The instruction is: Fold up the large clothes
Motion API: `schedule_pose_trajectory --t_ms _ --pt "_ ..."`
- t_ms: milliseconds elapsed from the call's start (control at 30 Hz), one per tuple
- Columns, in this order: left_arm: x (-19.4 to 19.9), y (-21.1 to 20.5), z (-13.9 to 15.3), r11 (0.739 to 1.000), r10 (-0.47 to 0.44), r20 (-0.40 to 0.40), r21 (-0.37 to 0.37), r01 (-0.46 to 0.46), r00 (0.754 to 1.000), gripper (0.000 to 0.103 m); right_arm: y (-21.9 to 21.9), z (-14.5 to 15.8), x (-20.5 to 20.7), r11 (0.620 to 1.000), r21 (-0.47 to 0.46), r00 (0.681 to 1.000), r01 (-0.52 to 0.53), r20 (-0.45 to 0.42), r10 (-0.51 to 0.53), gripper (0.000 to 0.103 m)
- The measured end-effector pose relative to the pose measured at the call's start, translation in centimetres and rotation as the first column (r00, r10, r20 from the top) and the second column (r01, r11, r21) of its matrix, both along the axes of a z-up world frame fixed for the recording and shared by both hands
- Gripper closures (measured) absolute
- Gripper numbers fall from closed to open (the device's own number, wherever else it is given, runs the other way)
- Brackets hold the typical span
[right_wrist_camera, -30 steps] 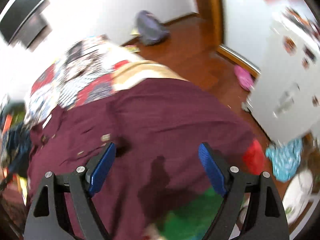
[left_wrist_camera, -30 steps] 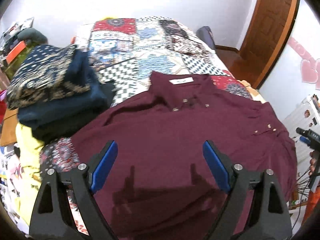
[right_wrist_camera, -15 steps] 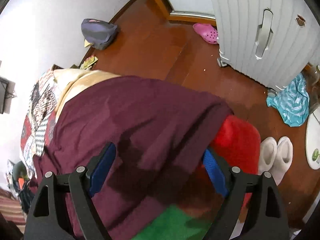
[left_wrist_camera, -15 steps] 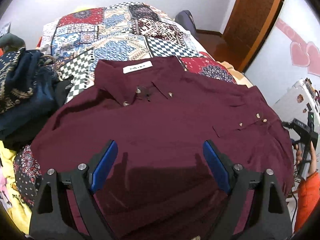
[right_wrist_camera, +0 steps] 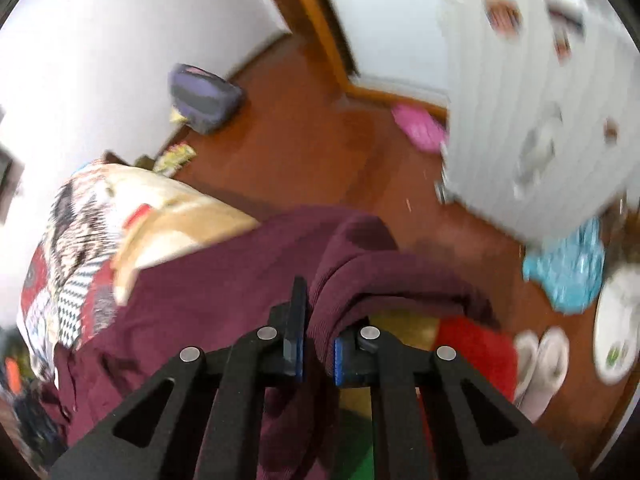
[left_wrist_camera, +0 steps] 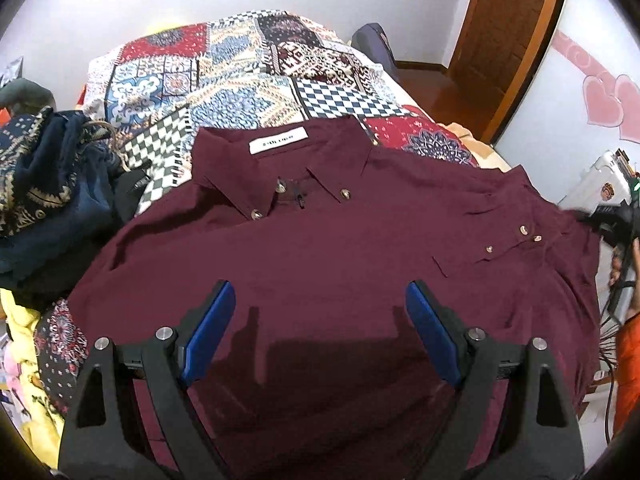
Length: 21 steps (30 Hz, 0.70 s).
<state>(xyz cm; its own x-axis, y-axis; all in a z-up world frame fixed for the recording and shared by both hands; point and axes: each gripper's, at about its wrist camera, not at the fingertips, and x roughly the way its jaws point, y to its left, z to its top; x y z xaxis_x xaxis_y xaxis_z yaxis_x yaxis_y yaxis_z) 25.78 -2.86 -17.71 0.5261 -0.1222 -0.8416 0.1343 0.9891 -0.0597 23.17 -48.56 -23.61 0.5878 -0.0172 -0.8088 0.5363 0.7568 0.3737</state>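
Note:
A maroon button-down shirt (left_wrist_camera: 320, 248) lies spread face up on a patchwork bedspread (left_wrist_camera: 240, 76), collar toward the far end. My left gripper (left_wrist_camera: 318, 320) is open and empty, hovering over the shirt's lower front. My right gripper (right_wrist_camera: 318, 344) is shut on a bunched fold of the maroon shirt (right_wrist_camera: 360, 280) at the bed's right edge, where the cloth hangs over the side. The right gripper also shows in the left wrist view (left_wrist_camera: 612, 220) at the shirt's right sleeve.
A pile of dark blue patterned clothes (left_wrist_camera: 44, 184) sits left of the shirt. Right of the bed are a wooden floor (right_wrist_camera: 304, 136), a white cabinet (right_wrist_camera: 540, 100), a red object (right_wrist_camera: 472, 352), white slippers (right_wrist_camera: 540, 360) and a wooden door (left_wrist_camera: 508, 40).
My right gripper has closed on the shirt's edge fabric; it was open before. The left gripper has stayed open above the shirt, with the view shifting slightly.

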Motion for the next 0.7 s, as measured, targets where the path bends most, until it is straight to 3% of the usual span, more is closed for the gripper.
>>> schedule_pose_trajectory --t_ms 167,233,367,433,500,600,700 --pt "-0.8 0.5 1.1 1.0 0.002 0.039 0.012 -0.003 0.999 0.016 4.1 8.1 0.2 0.988 -0.101 0.972 -0.118 0.194 0.136 0.094" --pt "-1.1 0.7 1.5 1.0 0.002 0.054 0.01 -0.002 0.999 0.016 6.9 11.5 0.2 0.97 -0.141 0.935 -0.199 0.27 0.231 0.094" --pt "-1.9 1.4 2.4 1.0 -0.001 0.078 -0.002 0.001 0.997 0.016 12.8 14.4 0.1 0.908 -0.193 0.845 -0.372 0.334 0.418 0.094" --pt "-2.3 1.7 2.7 1.0 -0.001 0.089 0.001 0.001 0.996 0.016 15.8 14.4 0.0 0.868 -0.204 0.803 -0.453 0.33 0.497 0.094" --pt "-2.6 1.9 2.9 1.0 -0.004 0.094 0.002 0.004 0.996 0.016 19.7 13.0 -0.1 0.804 -0.205 0.752 -0.558 0.283 0.595 0.094" --pt "-3.1 2.3 2.8 1.0 -0.01 0.097 0.009 0.009 0.995 0.016 23.4 9.2 0.2 0.733 -0.167 0.711 -0.659 0.178 0.68 0.094" --pt "-3.6 2.7 2.6 1.0 -0.01 0.093 0.011 0.009 0.996 0.016 26.9 4.1 0.5 0.67 -0.108 0.673 -0.734 0.016 0.74 0.092"
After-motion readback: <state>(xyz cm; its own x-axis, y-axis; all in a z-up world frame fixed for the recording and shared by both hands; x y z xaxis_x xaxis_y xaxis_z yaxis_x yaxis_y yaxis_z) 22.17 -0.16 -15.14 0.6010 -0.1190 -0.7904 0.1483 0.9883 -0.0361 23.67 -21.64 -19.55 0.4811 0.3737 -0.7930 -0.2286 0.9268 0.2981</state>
